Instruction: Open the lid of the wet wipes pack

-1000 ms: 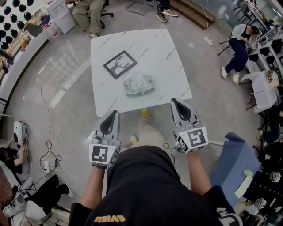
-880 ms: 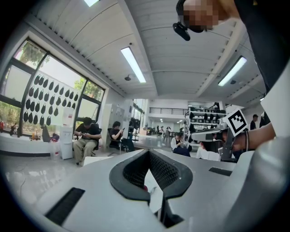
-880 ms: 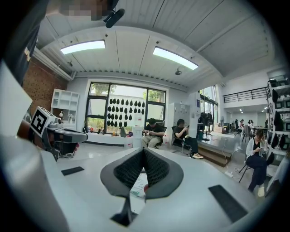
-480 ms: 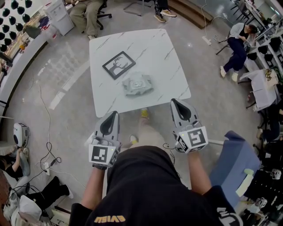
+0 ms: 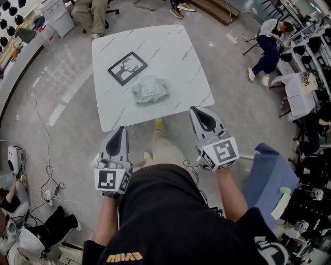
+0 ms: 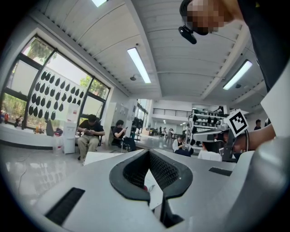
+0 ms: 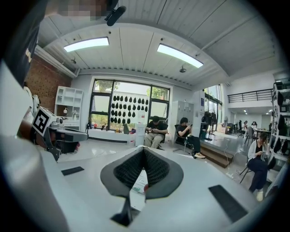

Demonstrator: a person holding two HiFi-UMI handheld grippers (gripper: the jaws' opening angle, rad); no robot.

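My left claw (image 5: 118, 135) and right claw (image 5: 202, 116) are both closed tight, holding nothing, well short of the pale green soft wet wipes pack (image 5: 150, 89) lying on the white marble desk (image 5: 170, 52).

Seen from the head view, the wet wipes pack (image 5: 140, 96) is too small to tell whether its lid (image 5: 150, 89) is open or shut, and its print cannot be read. In the left gripper view the left hand-held gripper (image 6: 148, 156) hides most of the bench (image 6: 102, 157). In the right gripper view the right hand-held gripper (image 7: 143, 154) covers all but a white, green-printed scrap (image 7: 138, 183), which cannot be identified. A seated person (image 5: 90, 15) is cut off by the head view's top edge.
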